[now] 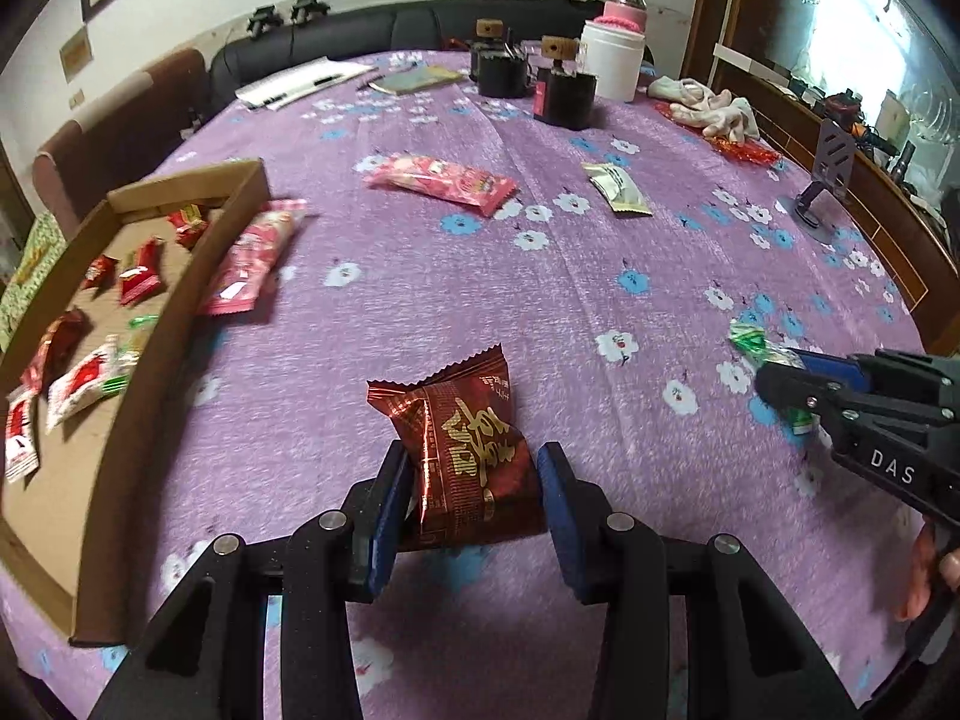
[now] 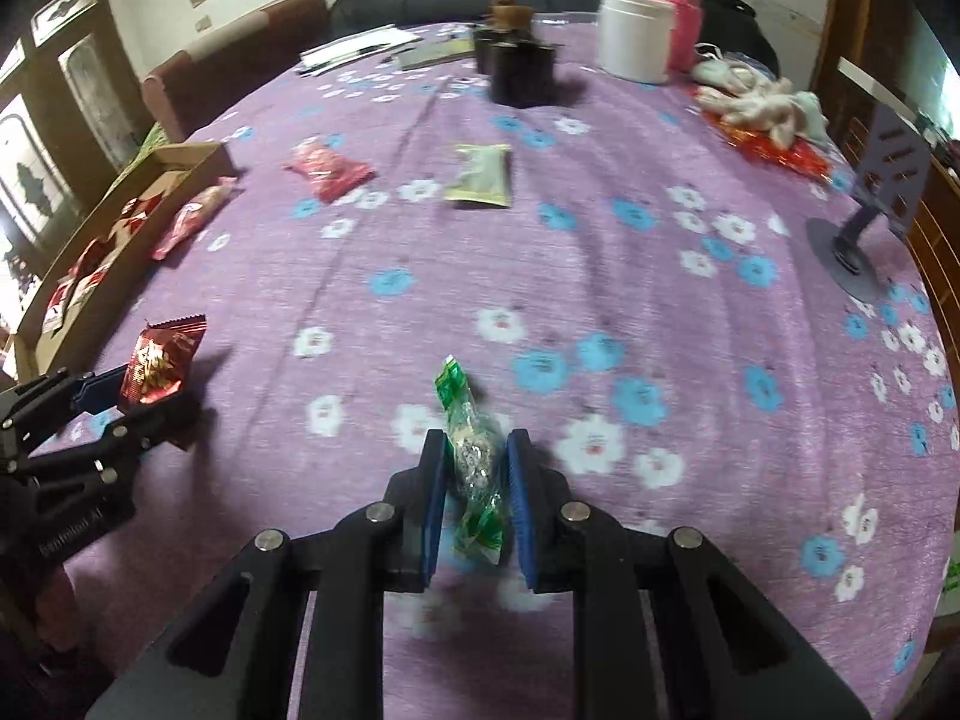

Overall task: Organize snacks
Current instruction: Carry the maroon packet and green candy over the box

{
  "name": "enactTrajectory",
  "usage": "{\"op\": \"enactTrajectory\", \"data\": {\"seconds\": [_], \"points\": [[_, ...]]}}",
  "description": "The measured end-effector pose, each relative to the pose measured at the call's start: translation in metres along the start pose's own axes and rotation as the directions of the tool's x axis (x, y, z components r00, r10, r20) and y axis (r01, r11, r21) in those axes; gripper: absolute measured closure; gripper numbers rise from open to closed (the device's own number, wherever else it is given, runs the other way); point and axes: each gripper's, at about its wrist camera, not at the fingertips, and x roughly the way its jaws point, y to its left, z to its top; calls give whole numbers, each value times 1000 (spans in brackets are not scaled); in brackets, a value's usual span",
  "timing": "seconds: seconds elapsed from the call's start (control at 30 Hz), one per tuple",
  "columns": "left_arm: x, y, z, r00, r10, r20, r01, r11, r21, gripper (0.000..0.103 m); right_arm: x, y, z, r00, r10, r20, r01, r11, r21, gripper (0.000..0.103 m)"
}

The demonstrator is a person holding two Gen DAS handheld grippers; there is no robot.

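Observation:
My left gripper (image 1: 477, 468) is shut on a dark red foil snack packet (image 1: 462, 450), held above the purple cloth; the same left gripper (image 2: 144, 393) and red packet (image 2: 159, 363) show at the left of the right wrist view. My right gripper (image 2: 477, 456) is shut on a small green-and-clear wrapped candy (image 2: 474, 462); the right gripper (image 1: 774, 381) and green candy (image 1: 756, 345) appear at the right of the left wrist view. A cardboard tray (image 1: 198, 276) at the left holds several red and white snack packets. A pink packet (image 1: 252, 258) leans on its outer wall.
On the cloth lie another pink packet (image 1: 441, 180) and a pale green sachet (image 1: 618, 189). Farther back stand dark jars (image 1: 564, 99), a white tub (image 1: 612, 57), papers (image 1: 300, 81), crumpled gloves (image 1: 711, 105) and a grey phone stand (image 1: 825, 180). A hand (image 1: 927, 564) grips the right tool.

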Motion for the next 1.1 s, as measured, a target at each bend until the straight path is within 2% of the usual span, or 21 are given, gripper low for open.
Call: {"op": "enactTrajectory", "data": {"seconds": [0.3,0.73,0.97,1.1], "points": [[-25,24,-4,996,34,78,-31,999,-40,58,-6,48,15,999,44,14,-43,996,-84,84],[-52,67,-13,989,87,116,-73,989,-127,58,-10,128,42,992,123,14,-116,965,-236,84],[-63,106,-12,982,138,131,-108,971,-212,58,-6,182,62,984,177,9,-165,932,-321,84],[-67,138,-11,977,171,128,-129,950,-285,58,-3,214,76,977,211,11,-193,911,-364,84]]}}
